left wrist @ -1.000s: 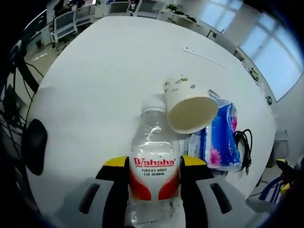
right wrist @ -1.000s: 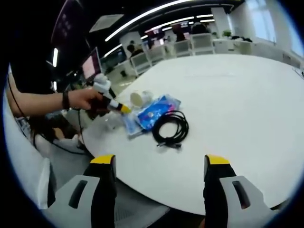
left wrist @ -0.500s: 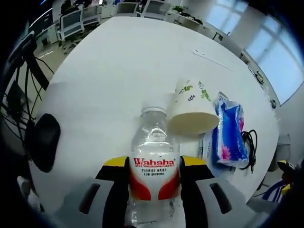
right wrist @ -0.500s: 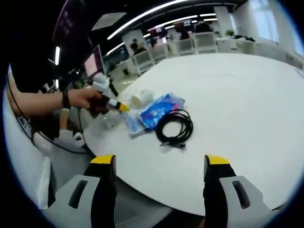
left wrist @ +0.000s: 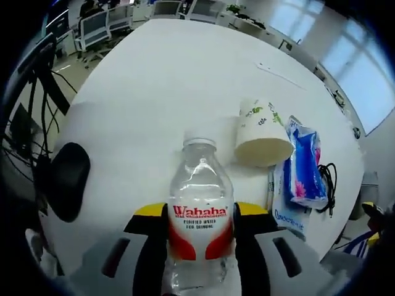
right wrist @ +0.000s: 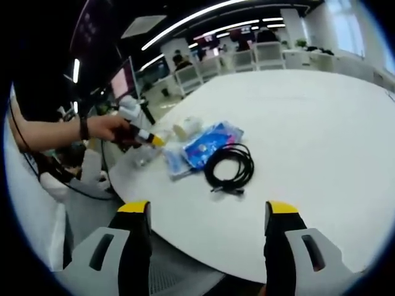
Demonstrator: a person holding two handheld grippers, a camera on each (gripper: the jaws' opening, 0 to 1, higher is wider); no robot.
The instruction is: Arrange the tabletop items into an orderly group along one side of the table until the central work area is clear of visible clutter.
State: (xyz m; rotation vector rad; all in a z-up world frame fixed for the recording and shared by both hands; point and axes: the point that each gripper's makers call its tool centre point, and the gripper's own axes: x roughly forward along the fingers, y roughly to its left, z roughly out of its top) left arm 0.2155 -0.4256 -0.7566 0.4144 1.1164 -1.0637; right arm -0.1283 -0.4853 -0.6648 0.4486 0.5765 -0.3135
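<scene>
In the left gripper view, a black mouse-like object (left wrist: 66,189) lies at the far left on the white table (left wrist: 154,80), close to the table's edge and well apart from the rest. In the middle, the left gripper (left wrist: 200,223) has its yellow-tipped jaws clamped on the labelled waist of a clear water bottle (left wrist: 200,213). The bottle's long axis runs straight ahead along the jaws, with its white cap pointing away from the camera. Just right of the cap, a paper cup (left wrist: 261,133) with a green leaf print lies on its side, its open mouth turned toward the camera and its base away. Right of the cup, touching or nearly so, a blue tissue pack (left wrist: 304,166) lies lengthwise, with a flat white packet (left wrist: 286,213) partly under its near end. A coiled black cable (left wrist: 329,185) sits just beyond the pack, near the table's edge.

In the right gripper view, a hand (right wrist: 111,129) at the left holds the left gripper over the same cluster of items near the table's edge. The right gripper (right wrist: 210,231) hovers off the table's edge, jaws spread wide with nothing between them.
</scene>
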